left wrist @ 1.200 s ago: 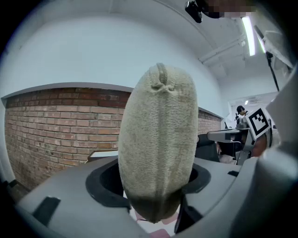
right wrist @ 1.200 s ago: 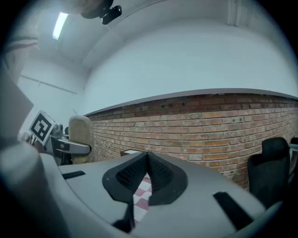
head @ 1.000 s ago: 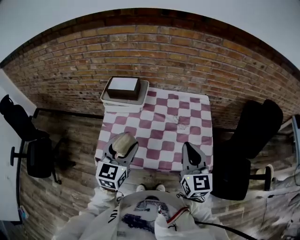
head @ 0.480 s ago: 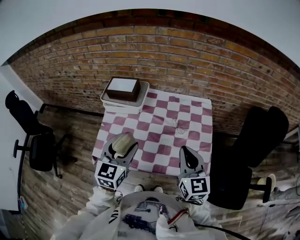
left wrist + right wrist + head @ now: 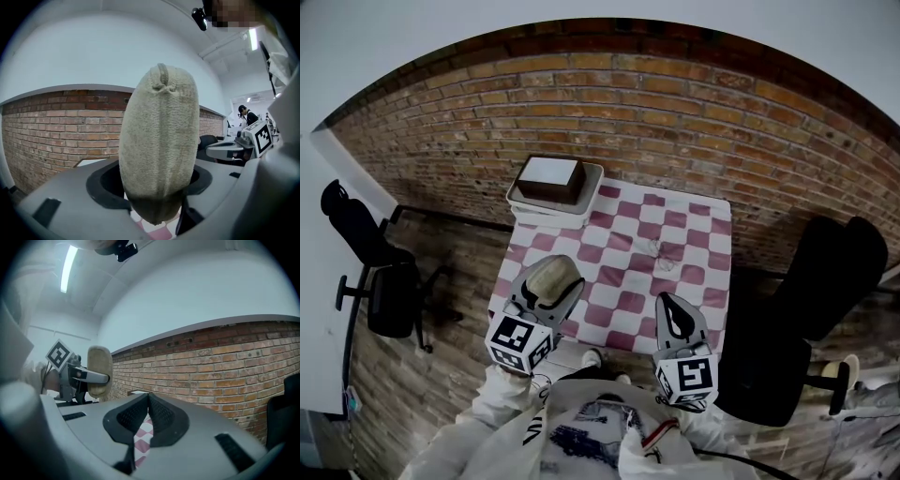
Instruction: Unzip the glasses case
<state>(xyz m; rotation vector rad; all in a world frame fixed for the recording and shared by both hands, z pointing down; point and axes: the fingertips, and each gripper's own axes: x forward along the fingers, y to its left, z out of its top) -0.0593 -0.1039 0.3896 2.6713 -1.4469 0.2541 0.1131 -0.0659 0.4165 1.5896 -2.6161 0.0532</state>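
Looking steeply down from head height onto a small tabletop [image 5: 708,246] draped in a pink-and-white checked cloth and pushed up against a red brick wall [image 5: 628,94]. Holding a two-jaw gripper in each hand, both hovering over the near edge of the tabletop, pale sleeves showing at the bottom of the head view. Clamping the left gripper [image 5: 552,288] on a beige, rough-woven glasses case [image 5: 555,276], jaws pressing on its two long sides near the end closest to the hand. Keeping the case in the air above the near left corner of the cloth, lengthwise along the jaws, rounded far end pointing away towards the wall, a seam running down its middle to a small knot at that far end. Holding the right gripper [image 5: 671,302] just beside it on the right, apart from the case, jaws closed tight together with nothing between them, only checked cloth showing below. Resting at the far left corner of the tabletop, a white tray [image 5: 587,194] carrying a dark box [image 5: 547,179] with a pale top. Lying near the middle of the cloth, something small and pale, too tiny to identify. Standing on the wooden floor at either side, a black office chair [image 5: 382,286] to the left and another black chair [image 5: 811,281] to the right.
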